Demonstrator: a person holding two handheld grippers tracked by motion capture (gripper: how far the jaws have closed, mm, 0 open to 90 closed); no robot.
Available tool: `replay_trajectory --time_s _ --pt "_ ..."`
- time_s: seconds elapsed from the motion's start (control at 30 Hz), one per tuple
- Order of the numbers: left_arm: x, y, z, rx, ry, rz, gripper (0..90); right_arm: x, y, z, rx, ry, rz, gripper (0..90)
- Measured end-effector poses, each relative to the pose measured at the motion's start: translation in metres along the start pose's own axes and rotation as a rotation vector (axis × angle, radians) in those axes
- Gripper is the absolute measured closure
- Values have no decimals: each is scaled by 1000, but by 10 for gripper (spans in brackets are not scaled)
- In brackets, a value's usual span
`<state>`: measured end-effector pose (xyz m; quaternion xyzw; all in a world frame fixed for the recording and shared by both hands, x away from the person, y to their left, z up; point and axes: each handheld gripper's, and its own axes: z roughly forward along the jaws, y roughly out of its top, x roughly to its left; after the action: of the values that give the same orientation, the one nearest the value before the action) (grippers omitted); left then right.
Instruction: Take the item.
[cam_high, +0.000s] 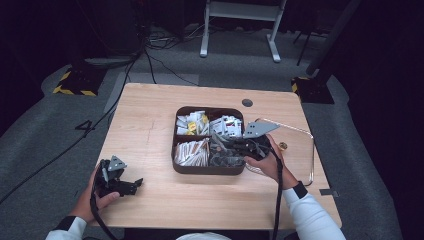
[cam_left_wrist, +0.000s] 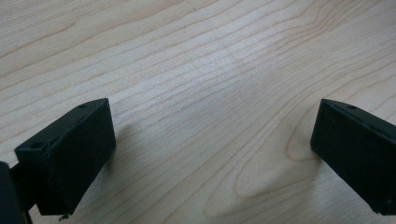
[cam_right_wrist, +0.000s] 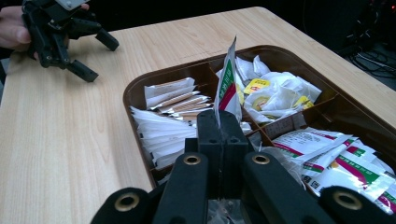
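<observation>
A: High view first: we saw the brown tray (cam_high: 208, 169) in the middle of the wooden table (cam_high: 150, 130), with four compartments full of small packets. Our right gripper (cam_high: 231, 146) was over the near right compartment, held by the right hand (cam_high: 270, 162).

B: Right gripper view gave us the grip. The two black jaws stood pressed together, and between their tips they pinched one sachet (cam_right_wrist: 229, 86), white with a green and red band. It stood upright above the tray, lifted clear of the other packets.

A: Yes, and which compartment was under it in that view?

B: We could not tell exactly. It was just above the place where the dividers meet, with the pile of paper sticks (cam_right_wrist: 166, 128) on one side and the green and red sachets (cam_right_wrist: 336, 161) on the other.

A: And our left gripper (cam_high: 131, 185)?

B: It lay low at the near left corner of the table, well apart from the tray, in the left hand (cam_high: 95, 197). In the left gripper view its jaws stood wide apart, with nothing but bare wood between them.
</observation>
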<state>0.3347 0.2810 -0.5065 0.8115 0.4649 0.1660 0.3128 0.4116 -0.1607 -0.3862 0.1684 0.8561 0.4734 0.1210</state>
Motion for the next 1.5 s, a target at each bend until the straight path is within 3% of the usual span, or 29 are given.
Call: replay_trajectory --time_s 0.87,1.17,1.5 --pt "0 0 0 0 -2 0 2 48 -5 4 27 134 -84 900" --pt "0 0 0 0 -3 0 1 68 -12 16 78 197 -123 900" --pt "0 0 0 0 -2 1 2 78 -21 30 140 227 -137 900"
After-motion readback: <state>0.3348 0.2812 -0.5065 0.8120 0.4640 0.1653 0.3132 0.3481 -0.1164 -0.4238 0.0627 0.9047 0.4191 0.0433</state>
